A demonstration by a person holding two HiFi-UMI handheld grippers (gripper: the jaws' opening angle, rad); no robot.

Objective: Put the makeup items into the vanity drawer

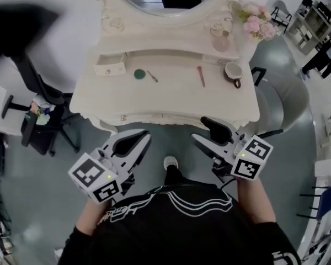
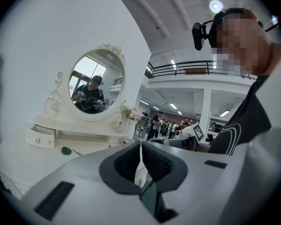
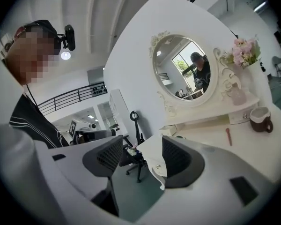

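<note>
Currently, the step in hand is judged to be the approach. No makeup item is grasped, and all of them lie on the bench.

Head view. The bench [image 1: 171,101] fills the upper centre of the frame. On it lie a green round item [image 1: 139,74], a thin stick [image 1: 153,77] just beside it, and a pink brush [image 1: 201,76] right of centre. A cup [image 1: 233,72] stands further right. The small drawer [image 1: 110,64] sits at the bench's upper left and appears pulled out. The left claw [image 1: 142,141] and the right claw [image 1: 205,134] hang in the lower half of the frame, short of the bench's front edge and apart from every item.

Left gripper view. The left claw [image 2: 140,161] is clenched, its pads nearly touching, with nothing between them. The small drawer [image 2: 40,136] and the green round item [image 2: 66,150] show at lower left, below the mirror [image 2: 96,86].

Right gripper view. The right claw [image 3: 140,156] is released, with its jaws wide apart and empty. The pink brush [image 3: 228,136] and the cup [image 3: 261,119] lie at the right of the frame.

Next move, as a judgement: advance the right claw over the bench to the pink brush. Set the jaws across its thin handle and close them low against the surface. The left claw must open before it can take the green round item. The small drawer looks narrow, so each item likely needs aligning with its opening.
</note>
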